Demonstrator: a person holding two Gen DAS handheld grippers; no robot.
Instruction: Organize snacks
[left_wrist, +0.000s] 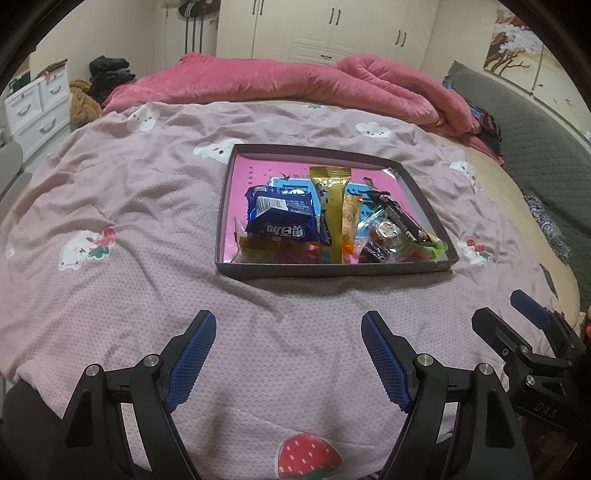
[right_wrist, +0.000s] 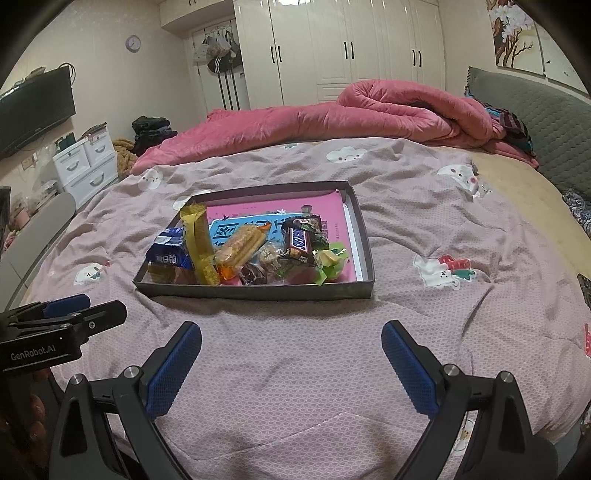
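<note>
A bed (left_wrist: 147, 221) covered by a lilac sheet (right_wrist: 424, 314) is seen, with a pink quilt (right_wrist: 369, 107) bunched at its far side. A shallow box (left_wrist: 332, 271) is set mid-bed; snacks (left_wrist: 332, 225) are piled inside toward its near wall, among them a blue pack (left_wrist: 282, 218) and a gold bar (left_wrist: 334, 206). The left gripper (left_wrist: 288, 354) and right gripper (right_wrist: 291, 363) are held near the box, over the sheet, fingers spread wide, nothing gripped.

Pink-lined grey tray (left_wrist: 334, 268) on lilac cartoon-print cover (left_wrist: 129, 229), blue packet (left_wrist: 282, 218), gold wrapper (left_wrist: 332, 206), rose quilt (left_wrist: 295, 81)
</note>
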